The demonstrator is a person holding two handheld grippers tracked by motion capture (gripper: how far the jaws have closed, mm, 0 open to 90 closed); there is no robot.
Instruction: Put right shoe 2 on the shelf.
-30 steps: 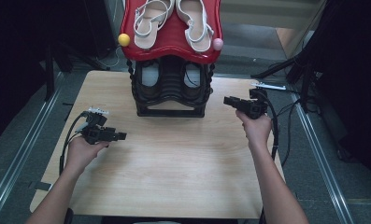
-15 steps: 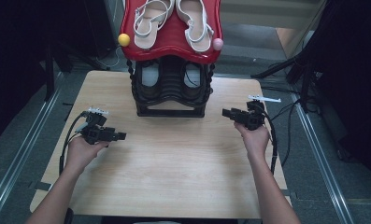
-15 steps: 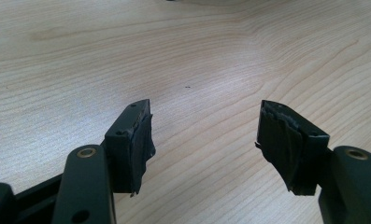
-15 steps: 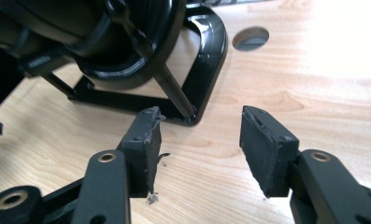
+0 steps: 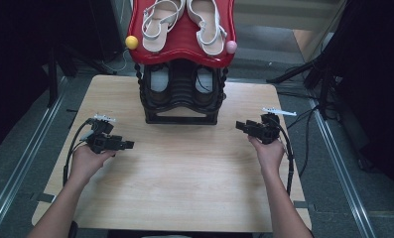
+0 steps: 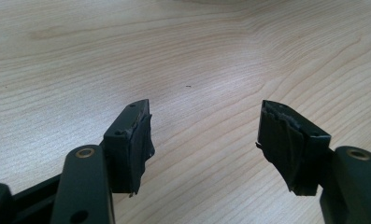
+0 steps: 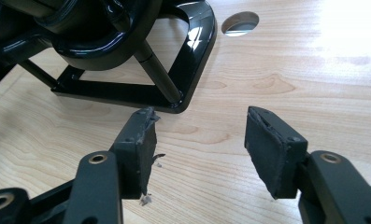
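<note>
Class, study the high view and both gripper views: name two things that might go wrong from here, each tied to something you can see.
1. The right gripper, jaws just opened and empty, sits close to the black tiered shoe rack; a careless reach might knock its base.
2. The white strappy sandals lie on the glossy red top shelf, which curves; a jolt to the rack could slide them off.

White sandals (image 5: 184,25) on red top tier (image 5: 182,47), black rack (image 5: 180,106).

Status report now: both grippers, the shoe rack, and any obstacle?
Left gripper open, empty, over bare table. Right gripper just opened wide, empty, beside the rack base. Shoe rack upright, sandals on top. Nothing in the way.
</note>
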